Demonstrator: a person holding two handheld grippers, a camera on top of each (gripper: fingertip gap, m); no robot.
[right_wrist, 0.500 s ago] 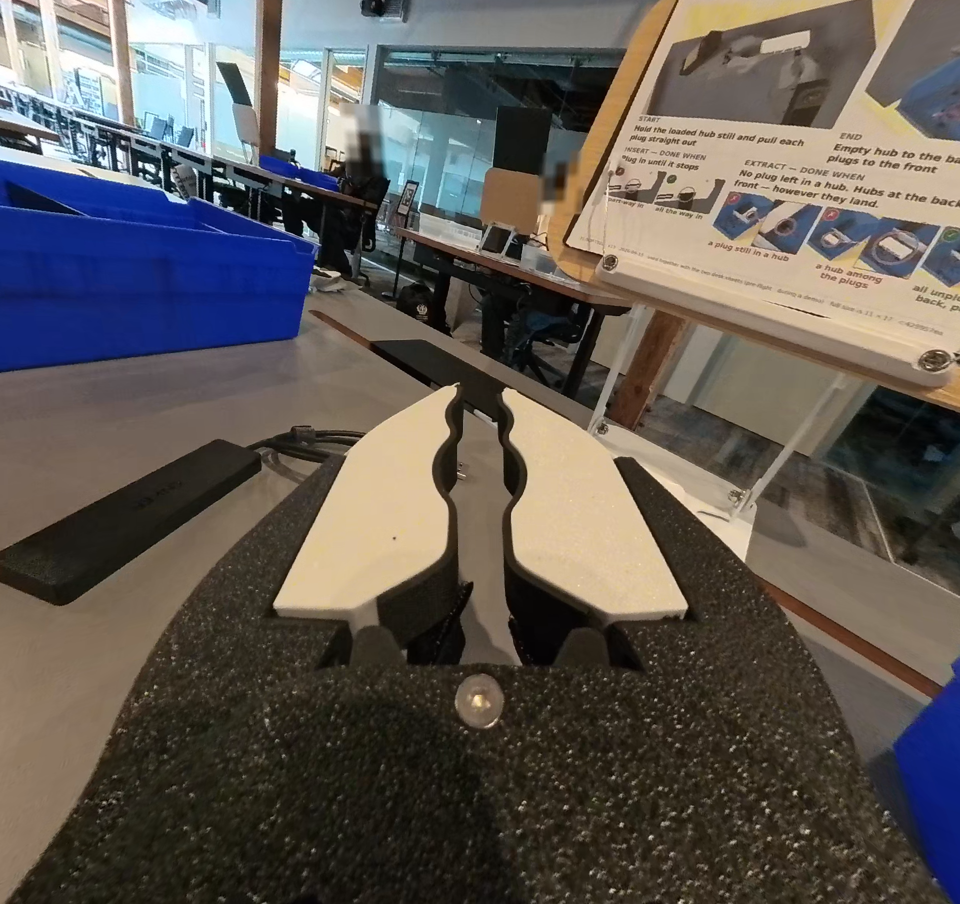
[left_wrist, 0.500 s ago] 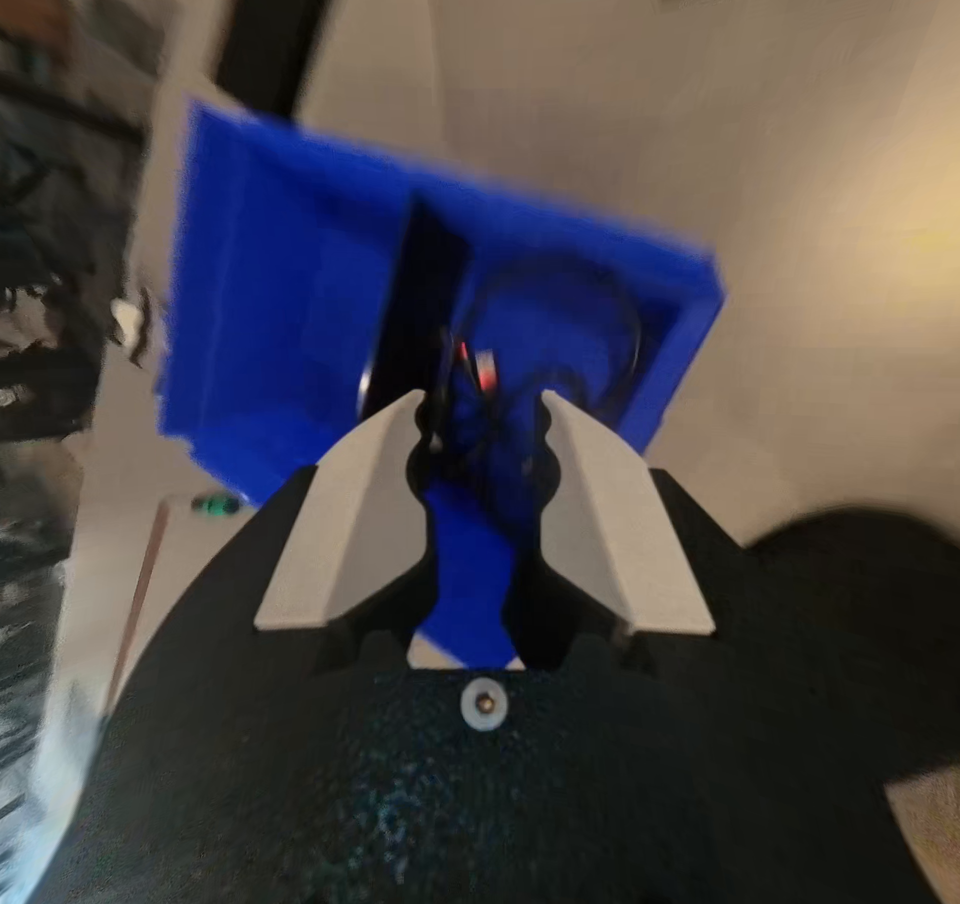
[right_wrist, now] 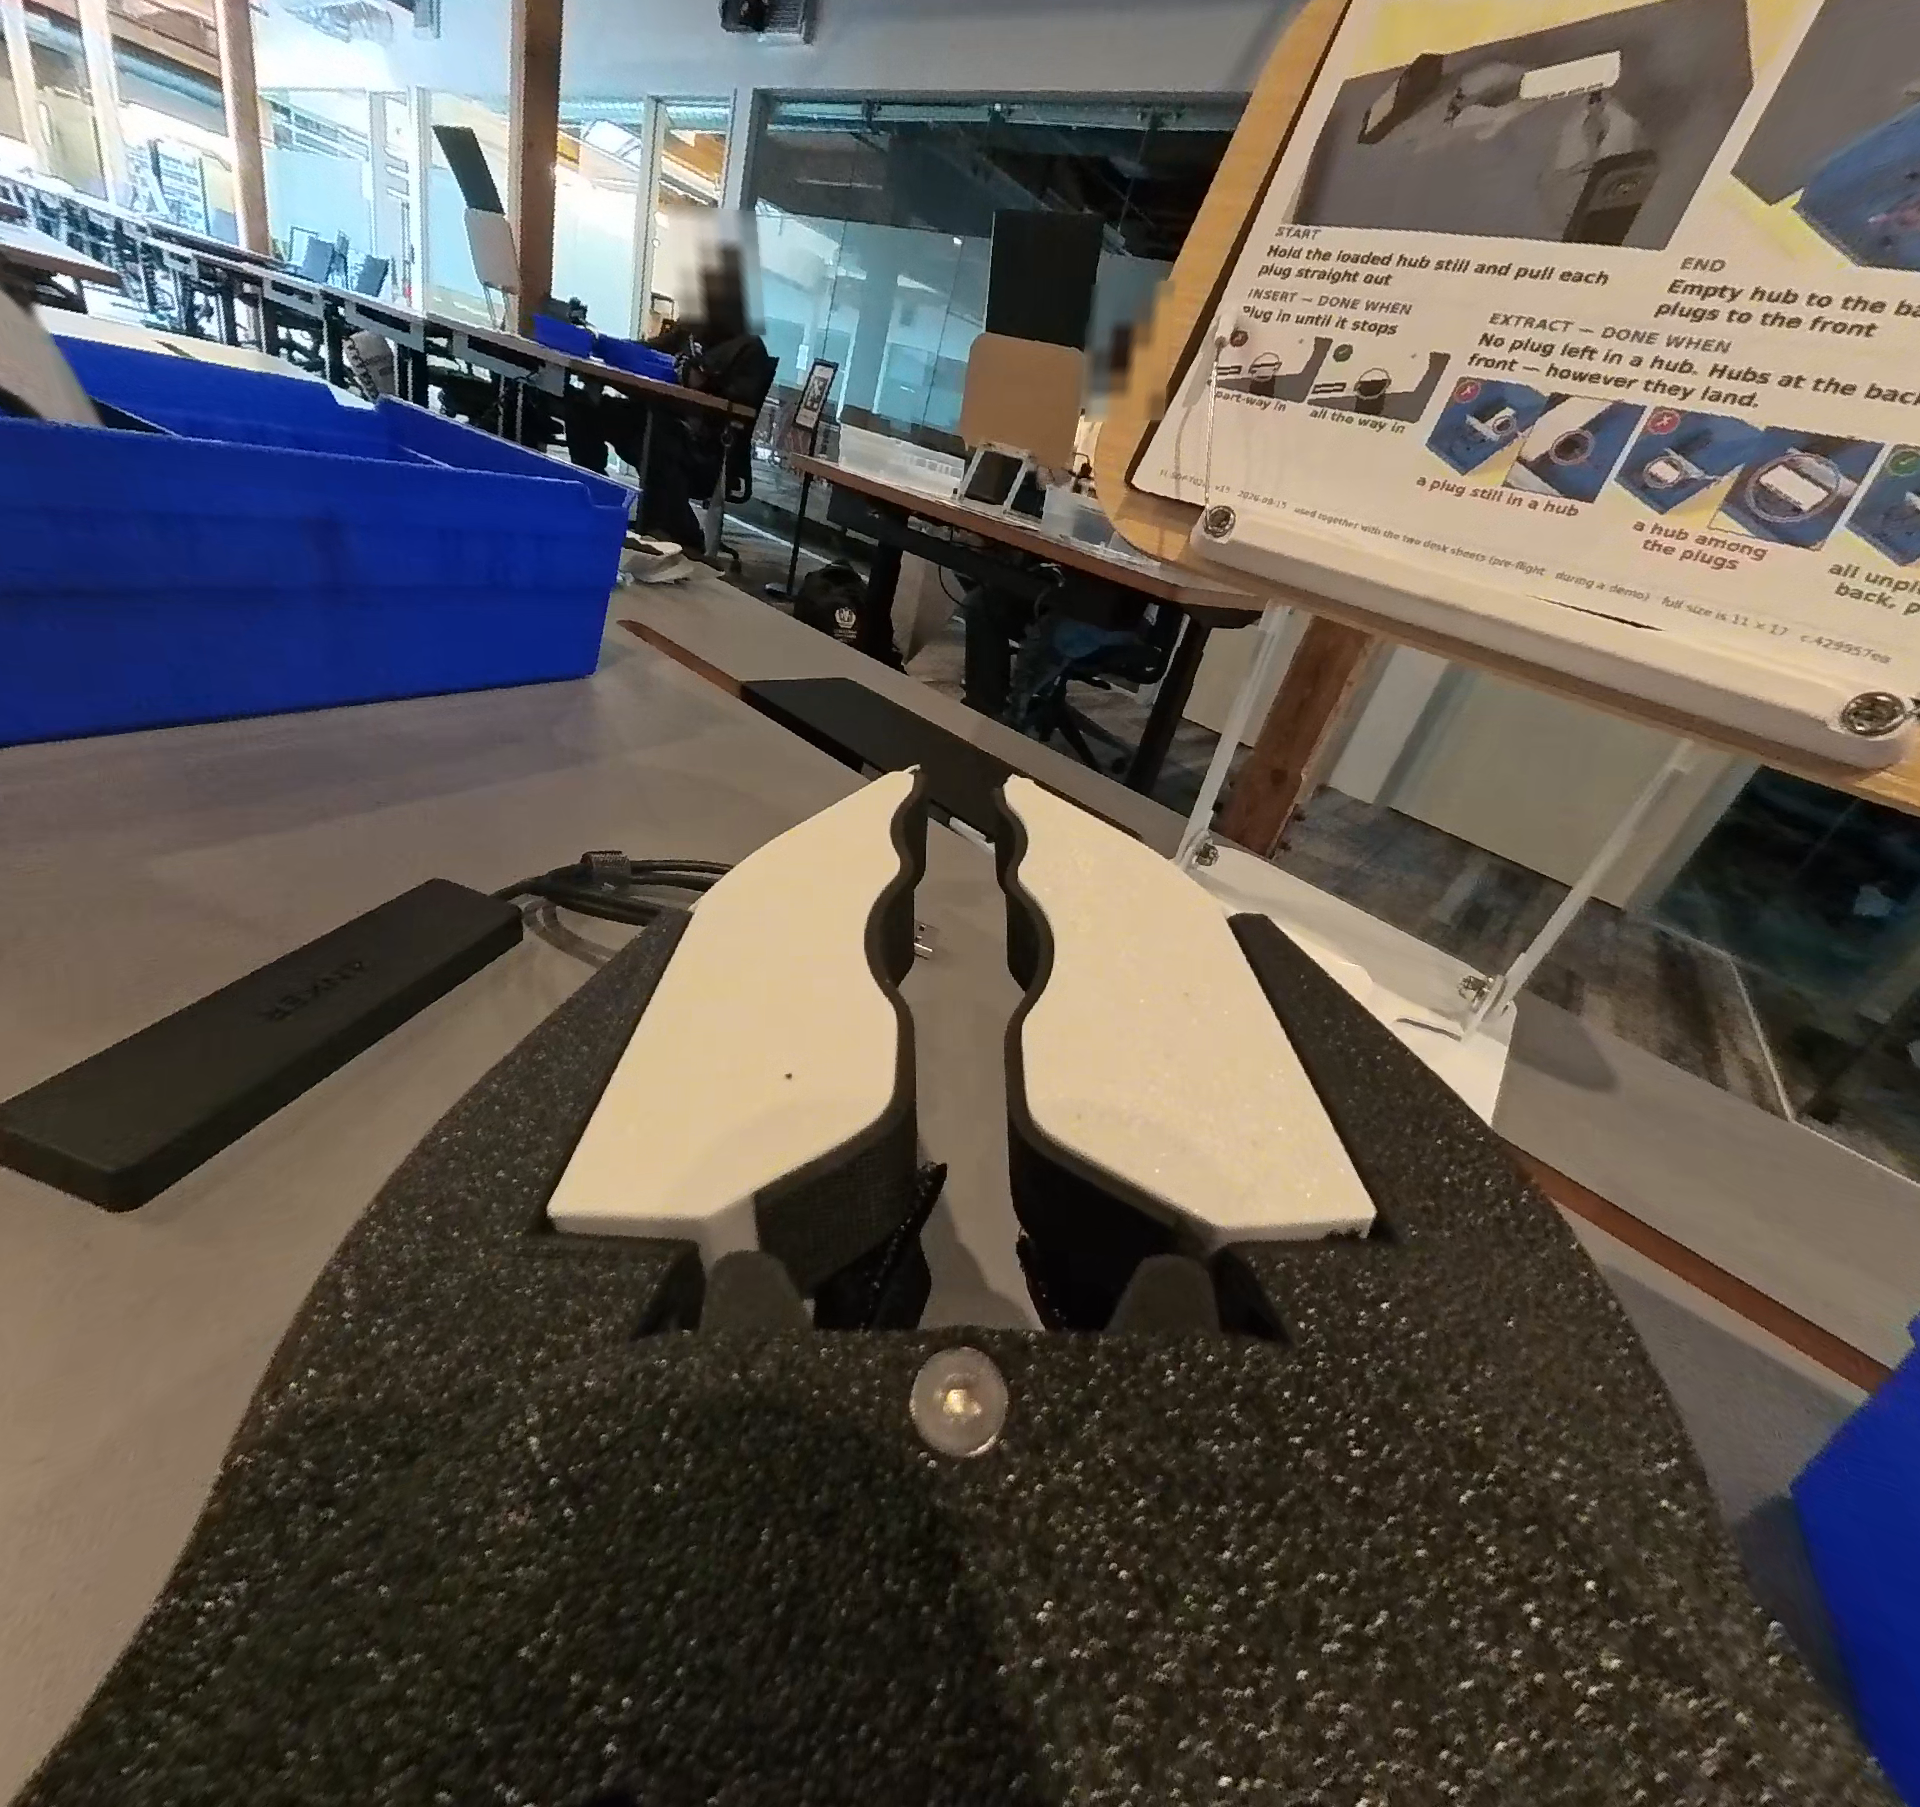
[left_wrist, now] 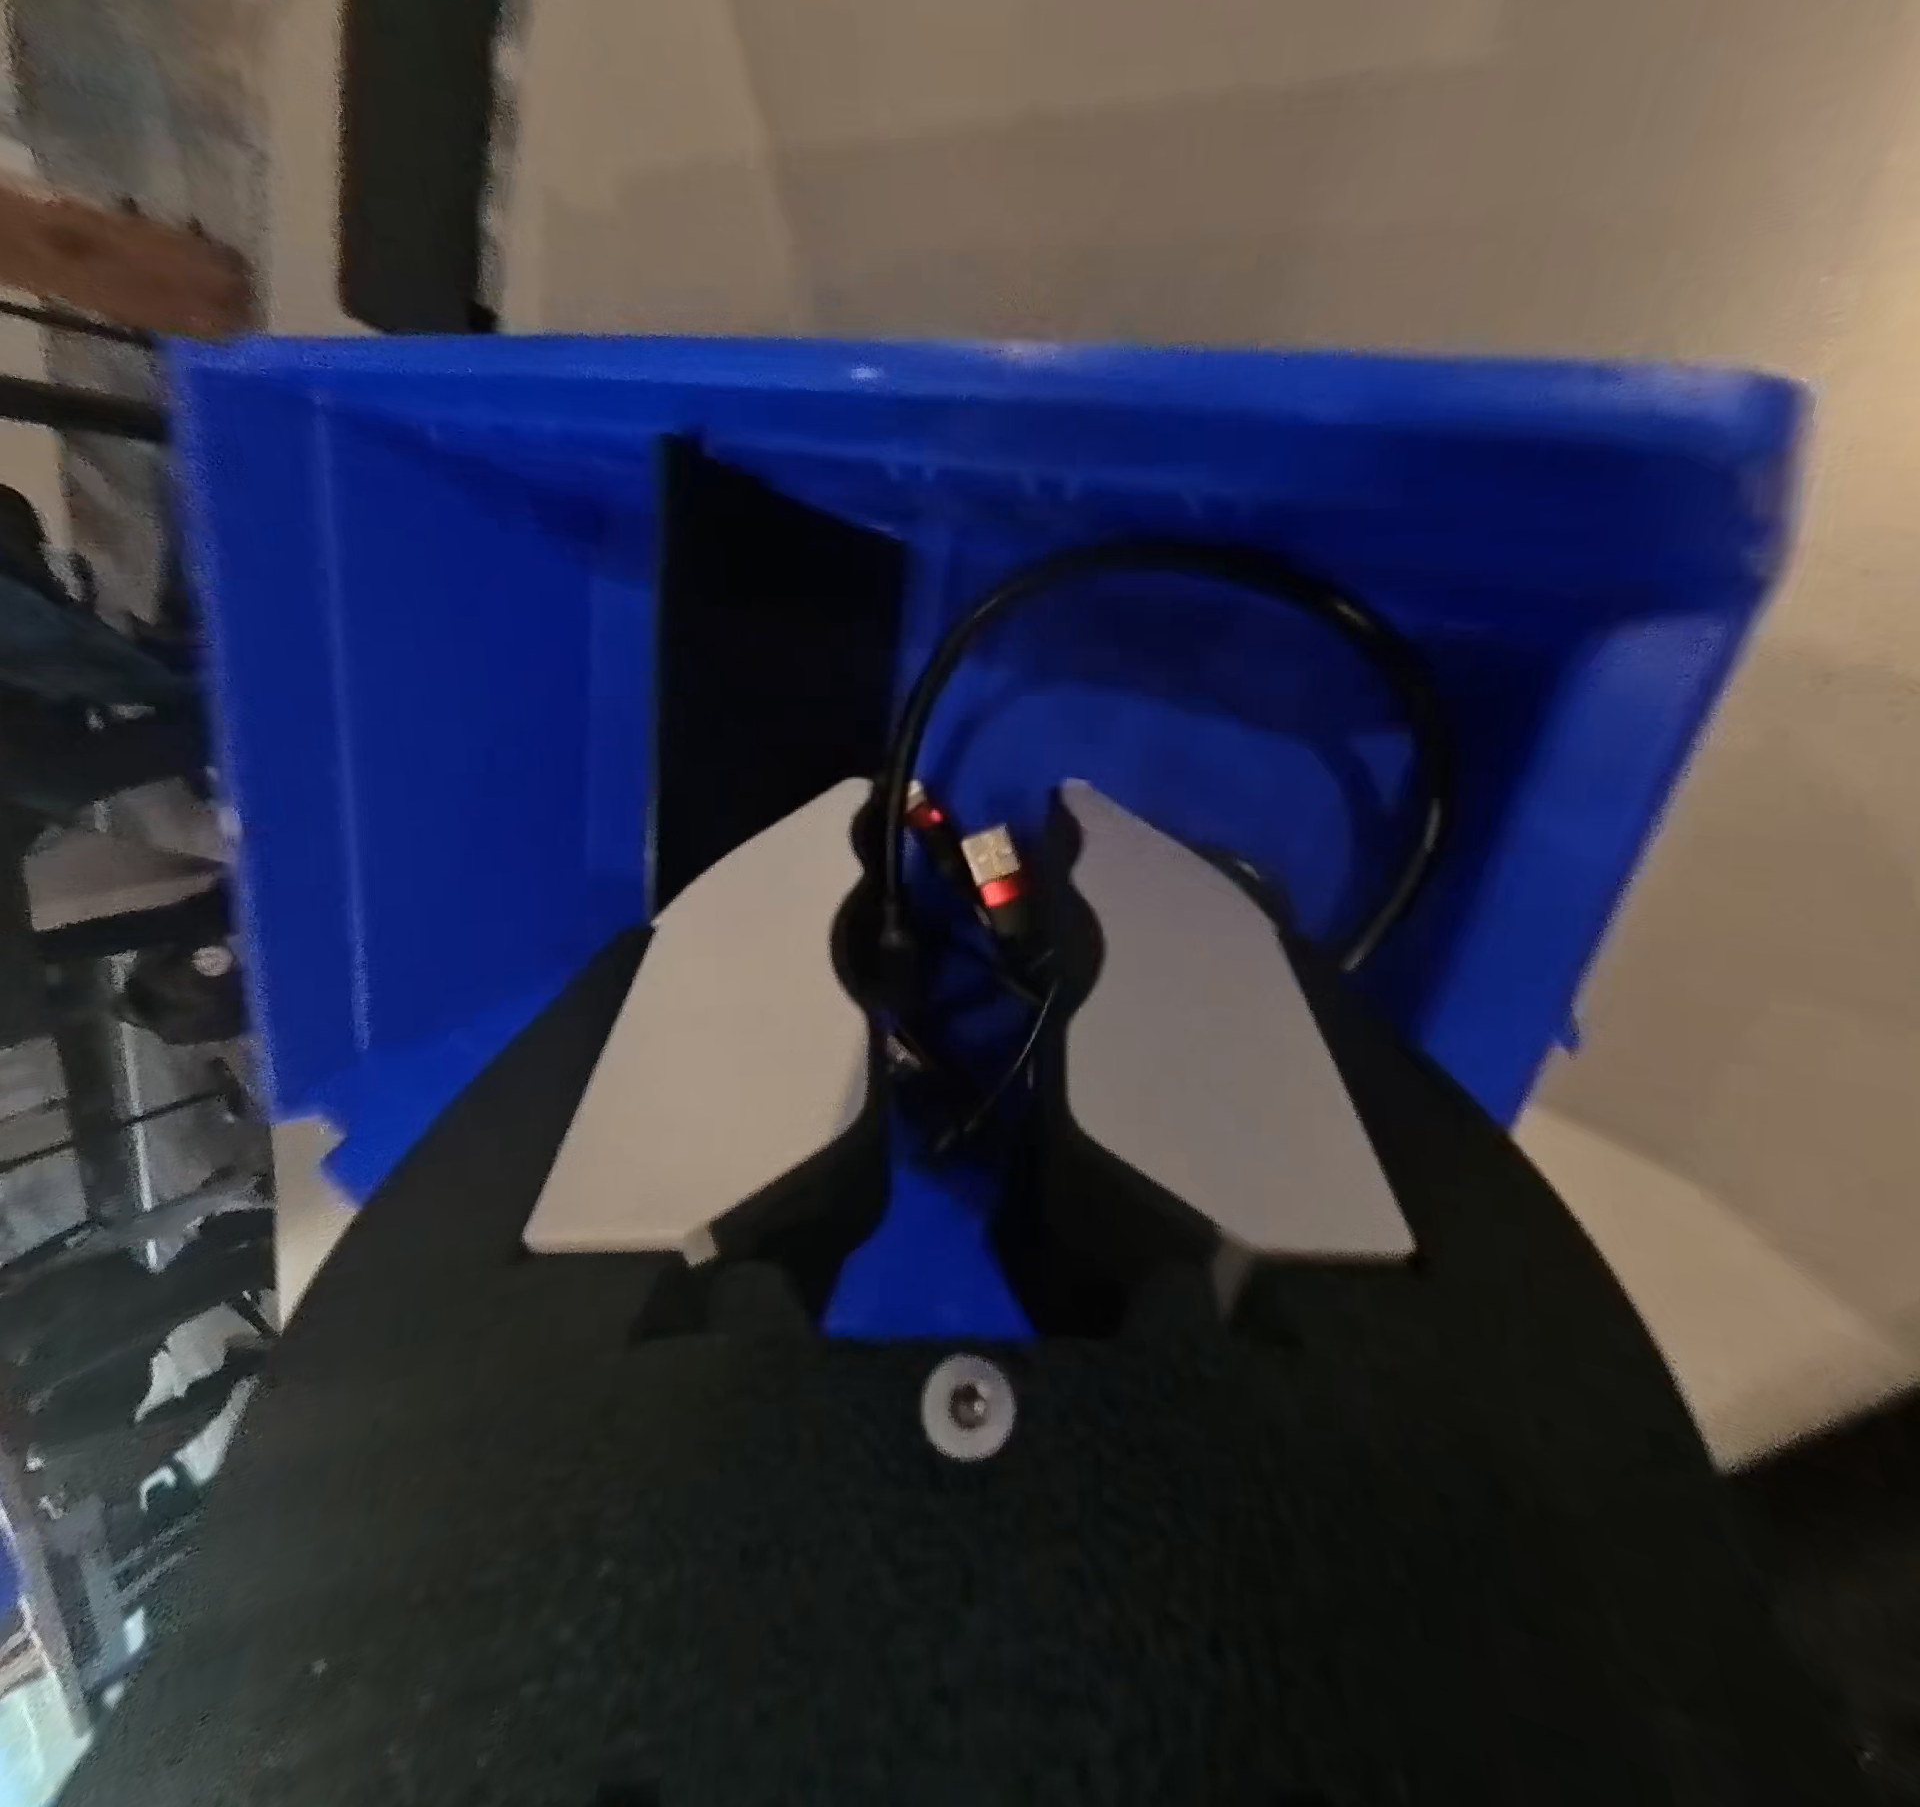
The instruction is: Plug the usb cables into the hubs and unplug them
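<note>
- The grey table (right_wrist: 312, 822) stretches ahead of and to the left of the right claw (right_wrist: 961, 791), which sits low over it.
- A blue bin (left_wrist: 436, 718) fills the left wrist view; the left claw (left_wrist: 961, 801) points down into it, its tips over the right-hand compartment.
- A second blue bin (right_wrist: 260, 531) stands on the table, well ahead and to the left of the right claw.
- An instruction board (right_wrist: 1558, 230) on a clear stand leans up and to the right of the right claw.
- A black divider (left_wrist: 769, 666) stands upright in the bin, just ahead and left of the left claw's left finger.
- A black usb hub (right_wrist: 260, 1019) lies flat on the table just left of the right claw; its cord (right_wrist: 613, 884) bunches at the far end, beside the left finger.
- A black usb cable (left_wrist: 1195, 614) loops in the bin's right compartment, arching ahead of the left claw.
- Its red-collared plug (left_wrist: 992, 864) lies between the left claw's fingertips; whether they touch it cannot be told.
- Left claw: fingers spread, a clear gap between them, gripping nothing visible.
- Right claw: fingers drawn near but with a narrow gap, holding nothing; a small metal connector tip (right_wrist: 927, 938) shows through that gap on the table.
</note>
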